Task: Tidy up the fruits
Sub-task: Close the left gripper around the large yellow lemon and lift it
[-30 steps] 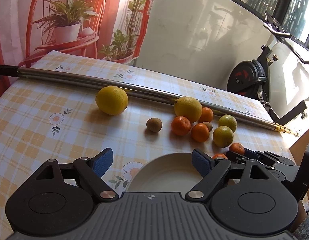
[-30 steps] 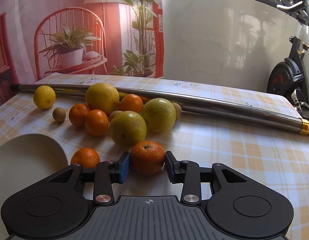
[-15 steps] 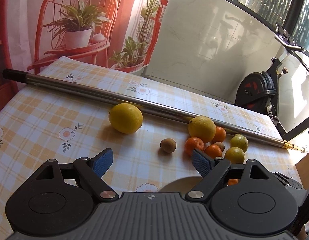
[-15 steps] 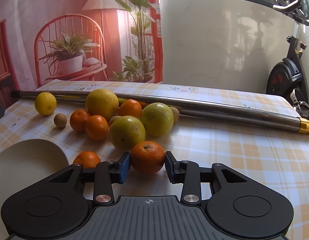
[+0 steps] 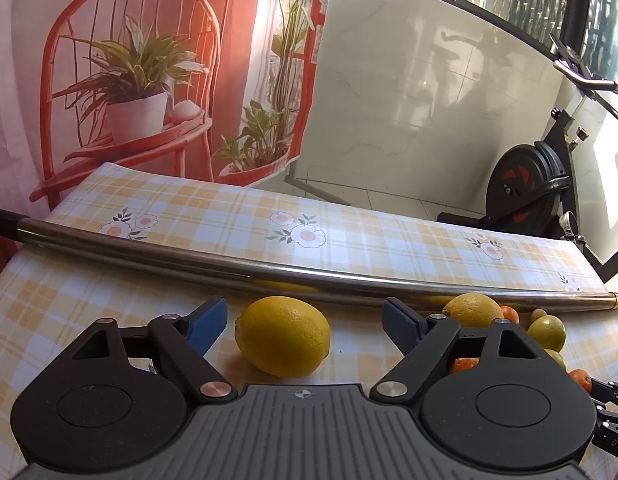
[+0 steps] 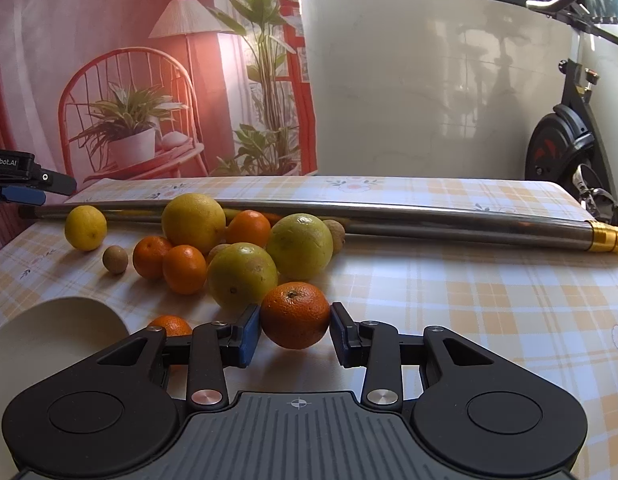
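- Left claw [image 5: 303, 320]: jaws wide and closing, astride the large yellow lemon [image 5: 282, 336] resting on the yellow-checked desk [image 5: 69, 300]; pads clear of it.
- Right claw [image 6: 295, 330]: narrow, pads gripping a round orange mandarin [image 6: 295, 315].
- Cream plate [image 6: 49, 332]: at 9 o'clock from that mandarin.
- Fruit heap [image 6: 245, 248]: at 11 o'clock.

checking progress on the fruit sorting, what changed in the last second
The left gripper swung away from the plate toward the lone lemon, which now lies between its fingers, untouched; they are closing slightly. The right gripper stayed clamped on the orange, and the fruit pile has not shifted.
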Motion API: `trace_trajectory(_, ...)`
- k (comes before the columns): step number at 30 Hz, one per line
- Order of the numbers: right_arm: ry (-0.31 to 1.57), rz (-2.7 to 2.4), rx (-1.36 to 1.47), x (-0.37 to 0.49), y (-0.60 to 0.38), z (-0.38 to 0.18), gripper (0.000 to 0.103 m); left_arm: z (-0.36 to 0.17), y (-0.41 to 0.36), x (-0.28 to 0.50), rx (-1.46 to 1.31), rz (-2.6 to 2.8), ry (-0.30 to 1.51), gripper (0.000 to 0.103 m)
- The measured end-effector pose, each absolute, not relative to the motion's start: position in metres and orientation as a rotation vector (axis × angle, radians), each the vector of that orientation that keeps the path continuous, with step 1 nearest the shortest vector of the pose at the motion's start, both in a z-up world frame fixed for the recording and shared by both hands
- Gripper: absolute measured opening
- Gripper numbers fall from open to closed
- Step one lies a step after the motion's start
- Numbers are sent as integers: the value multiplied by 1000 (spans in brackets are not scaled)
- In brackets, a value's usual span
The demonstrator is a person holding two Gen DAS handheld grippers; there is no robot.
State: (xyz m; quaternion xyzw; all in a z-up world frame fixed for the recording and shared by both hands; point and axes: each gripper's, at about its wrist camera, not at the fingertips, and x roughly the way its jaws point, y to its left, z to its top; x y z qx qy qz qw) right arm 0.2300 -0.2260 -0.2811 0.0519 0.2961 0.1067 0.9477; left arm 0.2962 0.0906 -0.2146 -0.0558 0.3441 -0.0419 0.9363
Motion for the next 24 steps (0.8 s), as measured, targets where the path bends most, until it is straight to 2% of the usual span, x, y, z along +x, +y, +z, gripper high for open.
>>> trace_trajectory(13, 615, 216, 119, 232, -228, -282, 34, -247, 98, 323, -90, -58, 765, 84)
trace_trajectory(15, 616, 216, 119, 233, -228, -282, 34, -250, 98, 324, -82, -48, 772, 81)
trace_trajectory(17, 616, 216, 119, 233, -228, -282, 34, -252, 98, 321, -99, -76, 769, 68)
trace_trajectory(24, 616, 216, 120, 233, -228, -283, 34, -250, 91, 312, -43, -81, 767, 67)
